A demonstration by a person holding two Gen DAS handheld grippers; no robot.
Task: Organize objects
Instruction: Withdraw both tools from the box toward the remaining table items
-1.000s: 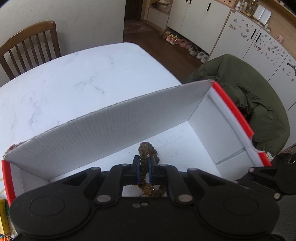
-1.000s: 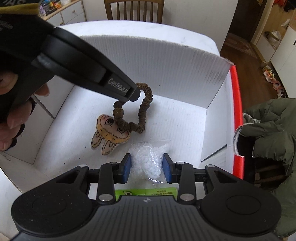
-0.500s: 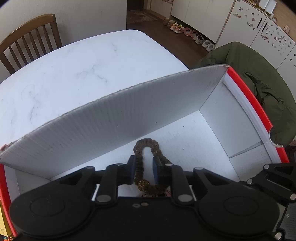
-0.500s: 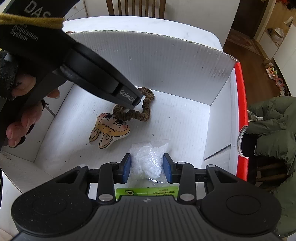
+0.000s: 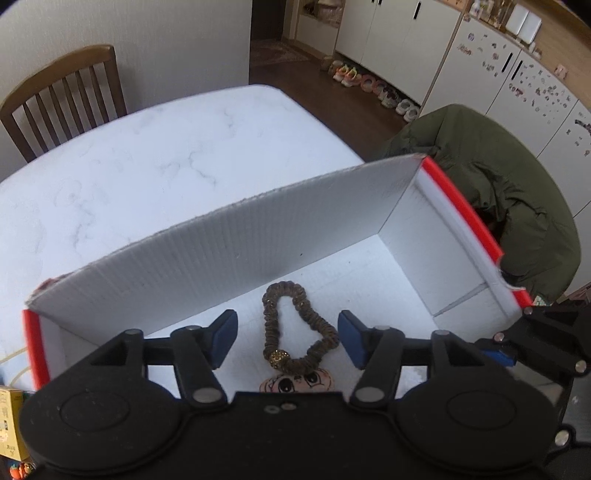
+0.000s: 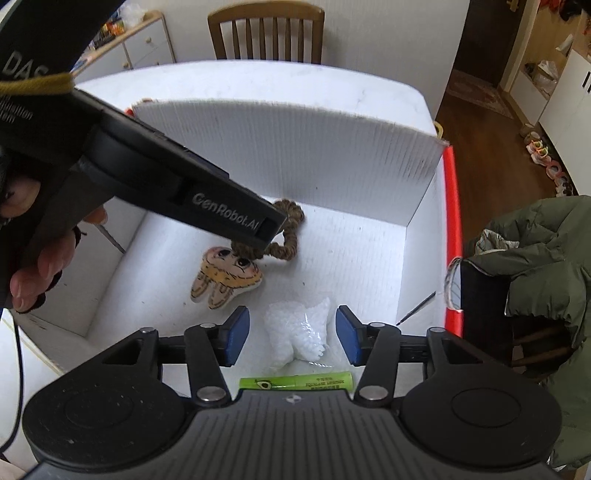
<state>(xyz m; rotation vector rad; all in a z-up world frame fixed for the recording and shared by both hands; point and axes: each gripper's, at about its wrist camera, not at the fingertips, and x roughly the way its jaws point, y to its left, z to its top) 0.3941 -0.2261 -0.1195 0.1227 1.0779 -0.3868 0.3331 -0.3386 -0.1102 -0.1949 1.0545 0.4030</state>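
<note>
A white corrugated box [image 5: 240, 251] with red edges stands on the table. On its floor lies a brown scrunchie [image 5: 271, 325] with a gold bead, touching a bunny-face plush [image 5: 295, 382]. My left gripper [image 5: 288, 338] hovers open above the scrunchie, holding nothing. In the right wrist view, the scrunchie [image 6: 291, 236] and plush [image 6: 225, 278] lie under the left gripper's black housing [image 6: 207, 199]. My right gripper [image 6: 291, 339] is open above a clear bag of white beads [image 6: 299, 328]. A green tube [image 6: 295, 382] lies just behind the bag.
A thin dark stick [image 6: 415, 308] rests by the box's right wall [image 6: 424, 229]. An olive jacket [image 5: 498, 192] hangs over a seat to the right. A wooden chair [image 6: 266, 33] stands beyond the marble table [image 5: 147, 155]. A yellow packet [image 5: 9, 417] lies outside the box's left end.
My left gripper has opened and let go of the scrunchie, which now lies flat on the box floor. The right gripper's fingers have spread wider around the bead bag.
</note>
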